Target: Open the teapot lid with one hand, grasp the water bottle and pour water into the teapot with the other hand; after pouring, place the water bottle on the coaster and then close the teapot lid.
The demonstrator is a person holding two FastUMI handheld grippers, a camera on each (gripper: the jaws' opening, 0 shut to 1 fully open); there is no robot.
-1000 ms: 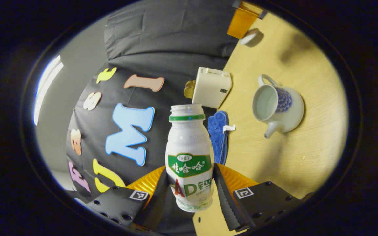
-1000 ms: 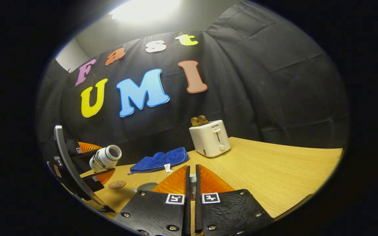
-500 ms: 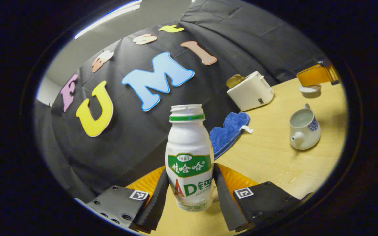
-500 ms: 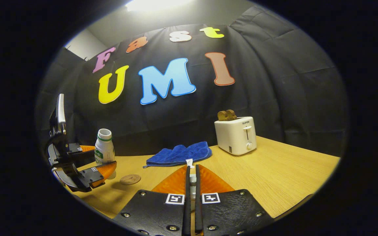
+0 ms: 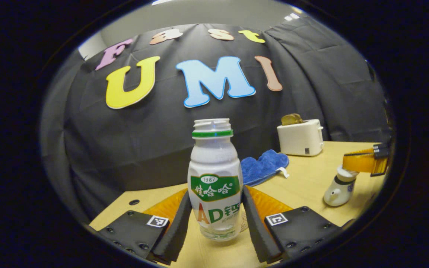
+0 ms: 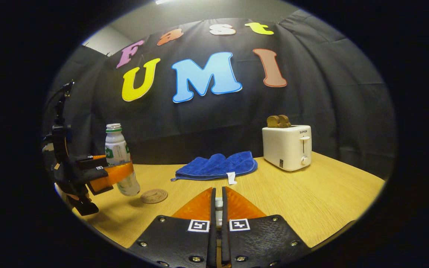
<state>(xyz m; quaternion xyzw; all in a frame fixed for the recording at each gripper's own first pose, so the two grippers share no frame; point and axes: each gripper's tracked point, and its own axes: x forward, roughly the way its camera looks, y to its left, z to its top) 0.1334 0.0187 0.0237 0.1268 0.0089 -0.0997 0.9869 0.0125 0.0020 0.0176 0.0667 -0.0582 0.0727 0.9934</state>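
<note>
A white bottle (image 5: 213,156) with a green label and no cap stands upright between the fingers of my left gripper (image 5: 214,197), which is shut on it. In the right gripper view the bottle (image 6: 117,152) hangs low over the table, just left of a round brown coaster (image 6: 154,195), with the left gripper (image 6: 106,175) around it. My right gripper (image 6: 217,191) is shut on the knob of the white teapot lid (image 6: 218,203). In the left gripper view the right gripper (image 5: 348,165) holds the lid directly over the teapot (image 5: 335,193); whether lid and pot touch is unclear.
A blue cloth (image 6: 216,165) lies at the back of the wooden table (image 6: 311,201), against the wall. A white toaster (image 6: 287,147) with bread in it stands to its right. The table's left corner, with a small hole (image 5: 134,202), is close to the bottle.
My left gripper has swung the bottle from tilted back to upright and lowered it beside the coaster. My right gripper has brought the lid down over the teapot.
</note>
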